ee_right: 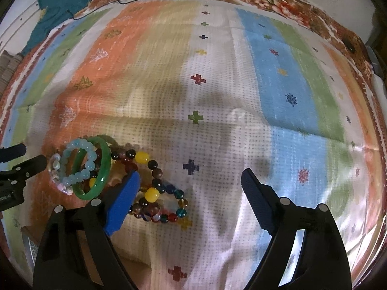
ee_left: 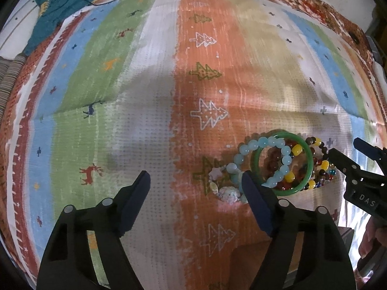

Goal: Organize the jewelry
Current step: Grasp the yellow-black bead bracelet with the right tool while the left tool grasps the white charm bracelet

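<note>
The bracelets are lying heaped together at lower right of the left view: a green jade-like bangle point(ee_left: 285, 164), a pale blue bead bracelet point(ee_left: 263, 145), and multicoloured bead strands point(ee_right: 154, 193). Nothing looks sorted yet. The left tool point(ee_left: 196, 183) and right tool point(ee_right: 191, 181) are hovering spread, gripping nothing.

Striped cloth point(ee_left: 157, 96) bears piled bracelets point(ee_left: 285, 162), perhaps a teal garment point(ee_left: 60, 4)

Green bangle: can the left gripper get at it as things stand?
Probably yes. The left gripper is open and empty, one finger already beside the green bangle. But the light blue bead bracelet lies across it, so that could get pinched too.
</note>
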Motion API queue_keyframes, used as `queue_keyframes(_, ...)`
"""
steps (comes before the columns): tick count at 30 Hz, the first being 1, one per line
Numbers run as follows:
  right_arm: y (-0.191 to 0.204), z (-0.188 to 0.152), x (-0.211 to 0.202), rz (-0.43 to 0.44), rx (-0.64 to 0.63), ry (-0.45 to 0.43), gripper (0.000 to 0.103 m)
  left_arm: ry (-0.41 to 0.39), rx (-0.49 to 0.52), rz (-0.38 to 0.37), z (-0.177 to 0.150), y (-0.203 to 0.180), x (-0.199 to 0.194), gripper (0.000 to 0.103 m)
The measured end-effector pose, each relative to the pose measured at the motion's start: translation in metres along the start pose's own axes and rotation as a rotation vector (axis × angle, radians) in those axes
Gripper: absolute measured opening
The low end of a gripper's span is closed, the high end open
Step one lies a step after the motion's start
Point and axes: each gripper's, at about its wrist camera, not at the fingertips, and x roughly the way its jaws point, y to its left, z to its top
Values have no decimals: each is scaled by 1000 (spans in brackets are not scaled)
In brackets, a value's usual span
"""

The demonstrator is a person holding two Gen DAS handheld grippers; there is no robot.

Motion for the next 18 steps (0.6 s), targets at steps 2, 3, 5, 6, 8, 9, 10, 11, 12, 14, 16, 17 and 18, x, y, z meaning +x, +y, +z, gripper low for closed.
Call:
queue_keyframes(2,1,2,2,5,-6,1,86,3,-1,-7,1,-1,1,74)
queue_keyframes(3,2,3,3,8,-9,2,84,4,0,-10,2,-2,2,74)
queue_keyframes(5,4,4,5,19,-13,9,76,5,1,-15,5,-3,3,72)
queue_keyframes(6,4,5,6,23,-14,11,72,7,0,-18,6,-4,4,71)
queue_keyframes(8,6,6,9,33,-18,17,64,13,1,-23,8,-6,6,67)
queue_keyframes(9,7,6,11,38,-21,21,60,16,1,-25,8,-7,8,64)
queue_keyframes(10,7,6,12,41,-24,23,58,23,3,-27,9,-8,10,64)
queue_keyframes(11,8,6,13,45,-29,27,55,27,4,-29,9,-8,12,62)
queue_keyframes(12,9,6,15,48,-33,31,51,31,4,-32,10,-9,14,60)
queue_keyframes(14,11,5,17,55,-41,38,47,40,8,-35,10,-12,18,56)
queue_keyframes(16,13,5,19,56,-51,41,43,41,11,-36,10,-15,20,54)
queue_keyframes(17,15,5,20,56,-59,42,42,42,12,-40,10,-17,21,50)
queue_keyframes(18,16,4,21,59,-63,43,37,43,13,-44,10,-17,21,45)
